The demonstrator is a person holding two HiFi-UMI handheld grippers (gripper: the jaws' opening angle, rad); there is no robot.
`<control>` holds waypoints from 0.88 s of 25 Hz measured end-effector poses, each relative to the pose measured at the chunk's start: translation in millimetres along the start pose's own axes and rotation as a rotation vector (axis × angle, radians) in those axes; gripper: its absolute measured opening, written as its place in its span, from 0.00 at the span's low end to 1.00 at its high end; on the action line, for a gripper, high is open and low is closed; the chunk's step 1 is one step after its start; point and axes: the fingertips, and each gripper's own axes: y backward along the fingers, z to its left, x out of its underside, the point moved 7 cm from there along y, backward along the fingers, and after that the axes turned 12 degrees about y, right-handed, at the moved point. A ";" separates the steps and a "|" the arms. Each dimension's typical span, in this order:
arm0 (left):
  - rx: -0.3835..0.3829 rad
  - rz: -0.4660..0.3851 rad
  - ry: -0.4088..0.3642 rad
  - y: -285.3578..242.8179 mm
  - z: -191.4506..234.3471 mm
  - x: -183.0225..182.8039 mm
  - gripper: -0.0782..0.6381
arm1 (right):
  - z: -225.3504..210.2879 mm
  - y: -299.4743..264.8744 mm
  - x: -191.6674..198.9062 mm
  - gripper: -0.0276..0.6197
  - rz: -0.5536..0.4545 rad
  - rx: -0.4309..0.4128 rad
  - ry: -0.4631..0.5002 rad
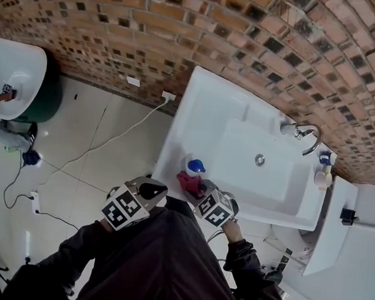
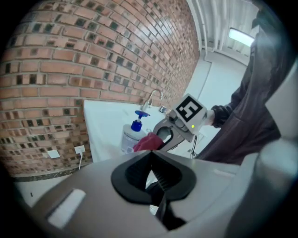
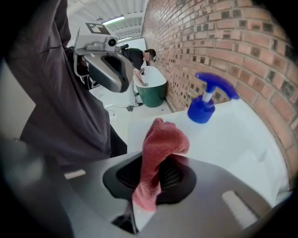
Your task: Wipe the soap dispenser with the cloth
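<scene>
The soap dispenser [image 1: 194,166], a pale bottle with a blue pump, stands on the left rim of the white sink [image 1: 198,108]. My right gripper [image 1: 197,189] is shut on a red cloth [image 1: 187,181] just in front of the bottle. In the right gripper view the cloth [image 3: 160,151] bunches up out of the gripper [image 3: 156,181], close to the blue pump [image 3: 209,100]. My left gripper [image 1: 152,190] hovers left of the sink's corner, shut with nothing in it. The left gripper view looks over its closed jaws [image 2: 151,179] at the dispenser [image 2: 132,135] and the cloth [image 2: 146,142].
A brick wall [image 1: 185,28] runs behind the sink. The faucet [image 1: 303,133] is at the basin's far right, with small cups [image 1: 322,176] beside it. A white cable [image 1: 103,142] crosses the tiled floor from a wall socket. A white fixture [image 1: 354,259] stands at right.
</scene>
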 end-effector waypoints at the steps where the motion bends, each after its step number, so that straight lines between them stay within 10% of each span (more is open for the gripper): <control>1: -0.011 -0.001 0.004 0.1 0.1 -2.0 0.11 | -3.6 -7.1 4.6 0.14 0.014 -0.028 0.003; 12: -0.111 -0.006 0.061 -6.8 3.0 -20.3 0.11 | -15.4 -9.3 23.1 0.14 0.003 -0.222 0.020; 18: -0.133 0.012 0.075 -24.5 9.2 -32.0 0.16 | -43.4 71.6 38.1 0.14 -0.244 -0.120 -0.287; 22: -0.148 0.012 0.085 -40.0 16.1 -37.2 0.43 | -76.7 91.0 31.4 0.14 -0.441 -0.036 -0.485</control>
